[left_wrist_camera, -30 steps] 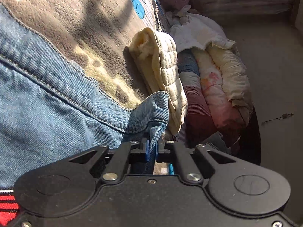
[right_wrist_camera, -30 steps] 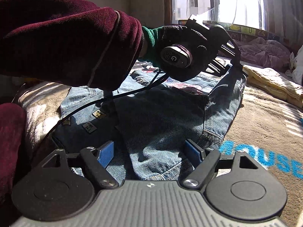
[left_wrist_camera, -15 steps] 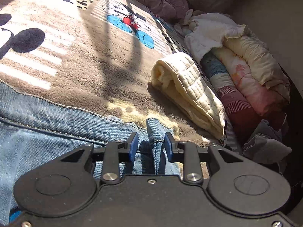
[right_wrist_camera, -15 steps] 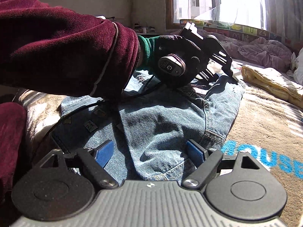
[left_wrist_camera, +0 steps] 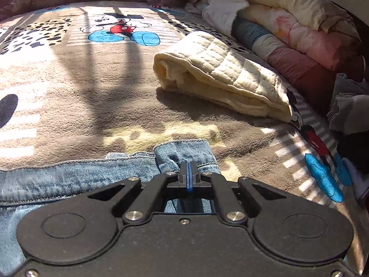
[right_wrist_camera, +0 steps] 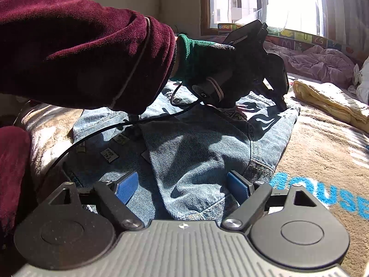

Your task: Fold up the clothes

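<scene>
A pair of blue denim jeans [right_wrist_camera: 198, 152] lies partly folded on a brown plush blanket [right_wrist_camera: 322, 143] spread over the bed. Their long axis runs from the near edge, under the right gripper, away toward the window, one layer doubled over another. Small dark rectangular patches [right_wrist_camera: 109, 154] on the denim carry markings too small to read.

The left gripper [left_wrist_camera: 189, 173] has its blue pads pressed flat together with nothing between them; its tips sit just over a folded denim corner [left_wrist_camera: 184, 152] at the far end of the garment, and contact cannot be told. A hand in a dark glove with a green cuff [right_wrist_camera: 207, 69], emerging from a maroon sleeve [right_wrist_camera: 80, 53], carries it.

The right gripper [right_wrist_camera: 182, 187] stands wide open above the near end of the jeans, denim between its spread pads but not pinched.

The blanket bears blue letters reading "OUSE" [right_wrist_camera: 322, 196] and a cartoon mouse print [left_wrist_camera: 120, 27]. A folded cream quilted cloth [left_wrist_camera: 226, 78] lies on the blanket beyond the jeans, well apart from them; rolled bedding [left_wrist_camera: 295, 30] is stacked behind it.
</scene>
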The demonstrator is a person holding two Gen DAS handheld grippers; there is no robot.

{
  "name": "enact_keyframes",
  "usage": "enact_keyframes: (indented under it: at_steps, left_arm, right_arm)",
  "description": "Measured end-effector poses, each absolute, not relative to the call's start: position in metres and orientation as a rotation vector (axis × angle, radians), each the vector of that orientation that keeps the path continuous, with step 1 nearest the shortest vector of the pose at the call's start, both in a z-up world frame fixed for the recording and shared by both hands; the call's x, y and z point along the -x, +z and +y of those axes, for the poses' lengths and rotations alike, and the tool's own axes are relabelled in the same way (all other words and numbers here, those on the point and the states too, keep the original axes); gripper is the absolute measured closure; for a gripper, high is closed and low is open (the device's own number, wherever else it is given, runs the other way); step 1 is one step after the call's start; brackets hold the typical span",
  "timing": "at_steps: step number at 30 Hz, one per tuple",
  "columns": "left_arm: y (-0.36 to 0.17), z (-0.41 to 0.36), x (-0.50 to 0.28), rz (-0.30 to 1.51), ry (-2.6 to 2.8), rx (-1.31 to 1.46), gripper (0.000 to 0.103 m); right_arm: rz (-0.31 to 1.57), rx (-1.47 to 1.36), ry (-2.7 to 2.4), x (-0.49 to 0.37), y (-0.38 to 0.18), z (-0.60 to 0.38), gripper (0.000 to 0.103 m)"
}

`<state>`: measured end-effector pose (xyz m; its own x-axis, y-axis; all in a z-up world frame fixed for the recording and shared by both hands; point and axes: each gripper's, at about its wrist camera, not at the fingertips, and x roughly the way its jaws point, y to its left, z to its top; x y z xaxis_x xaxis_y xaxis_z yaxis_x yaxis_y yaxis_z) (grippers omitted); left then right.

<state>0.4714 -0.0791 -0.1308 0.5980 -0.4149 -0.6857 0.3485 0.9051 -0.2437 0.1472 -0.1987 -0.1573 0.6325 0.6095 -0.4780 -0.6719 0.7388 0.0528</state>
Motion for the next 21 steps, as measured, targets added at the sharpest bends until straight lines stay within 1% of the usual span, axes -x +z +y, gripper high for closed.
enact_keyframes:
  at_steps: [5,8,11,13,14,15,16,18,21]
  left_arm:
    - [-0.116,-0.084,-0.442,0.748,-0.472,0.006,0.099]
    - [-0.125,-0.089,-0.446,0.761,-0.424,-0.034,0.097]
    - [-0.128,-0.090,-0.450,0.778,-0.380,-0.040,0.100]
    - [-0.120,-0.096,-0.445,0.727,-0.391,-0.045,0.099]
    - [-0.119,-0.100,-0.444,0.710,-0.398,-0.047,0.097]
    - [-0.123,-0.104,-0.449,0.727,-0.393,-0.048,0.096]
    - [-0.130,-0.107,-0.455,0.761,-0.378,-0.052,0.093]
    - [-0.145,-0.105,-0.470,0.819,-0.363,-0.022,0.092]
    - [-0.124,-0.095,-0.471,0.822,-0.354,0.058,0.092]
  right_arm:
    - [0.498,0.128,0.743,-0.148,-0.157,-0.201,0.019]
    - [0.497,0.129,0.744,-0.147,-0.158,-0.201,0.019]
    - [0.497,0.131,0.741,-0.147,-0.157,-0.200,0.019]
    - [0.497,0.133,0.740,-0.147,-0.158,-0.199,0.019]
    - [0.497,0.135,0.739,-0.147,-0.158,-0.198,0.019]
    - [0.497,0.137,0.738,-0.147,-0.158,-0.199,0.019]
    - [0.498,0.137,0.738,-0.147,-0.158,-0.199,0.019]
    - [0.499,0.134,0.739,-0.147,-0.158,-0.199,0.019]
    - [0.498,0.140,0.739,-0.147,-0.158,-0.198,0.018]
